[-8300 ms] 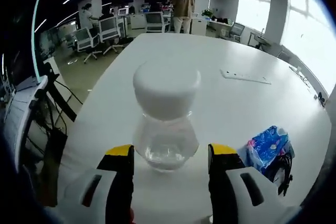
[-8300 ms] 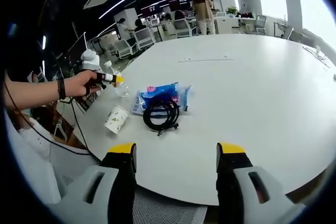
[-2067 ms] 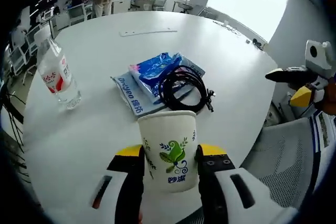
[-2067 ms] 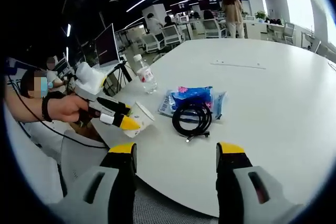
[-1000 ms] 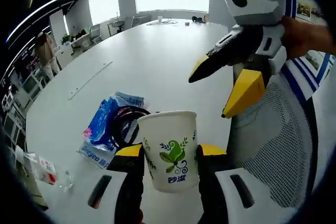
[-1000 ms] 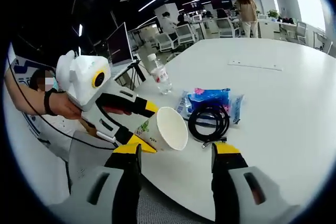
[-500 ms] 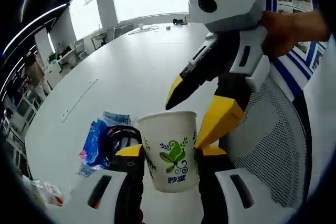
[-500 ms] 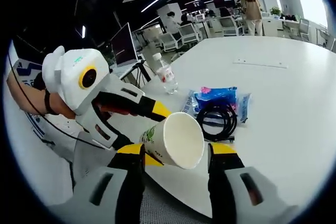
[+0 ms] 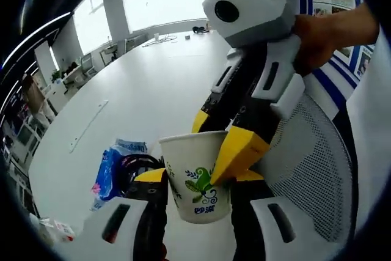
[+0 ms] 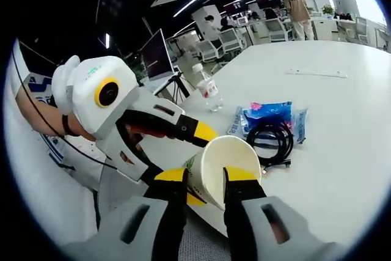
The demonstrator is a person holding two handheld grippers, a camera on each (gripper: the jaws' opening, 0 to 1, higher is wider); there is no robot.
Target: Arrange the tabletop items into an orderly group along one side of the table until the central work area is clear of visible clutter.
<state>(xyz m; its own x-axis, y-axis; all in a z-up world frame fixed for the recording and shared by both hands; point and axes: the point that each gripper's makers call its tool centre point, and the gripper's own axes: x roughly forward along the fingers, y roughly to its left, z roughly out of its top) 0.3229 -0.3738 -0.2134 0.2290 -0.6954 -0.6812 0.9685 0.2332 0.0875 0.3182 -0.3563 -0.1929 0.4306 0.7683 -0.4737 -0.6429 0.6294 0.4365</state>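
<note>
A white paper cup (image 9: 194,181) with a green leaf print is tipped on its side between the jaws of my left gripper (image 9: 197,178), which is shut on its body. My right gripper (image 9: 217,142) comes in from the upper right; one yellow tip sits inside the cup's mouth and the other outside its wall. In the right gripper view the cup (image 10: 235,157) shows its open mouth, and my right gripper (image 10: 204,178) has its jaws drawn in on the cup's side. The left gripper (image 10: 198,163) holds the cup from behind there.
On the white table (image 10: 342,151) lie a blue tissue pack (image 10: 269,114) and a black cable coil (image 10: 272,136), touching. A water bottle (image 10: 209,93) stands farther back, near the edge. A thin white strip (image 10: 317,73) lies farther across the table. A grey mesh chair (image 9: 305,151) sits below the grippers.
My right gripper has come onto the cup and its jaws have narrowed onto the cup's wall. The left gripper keeps hold of the cup.
</note>
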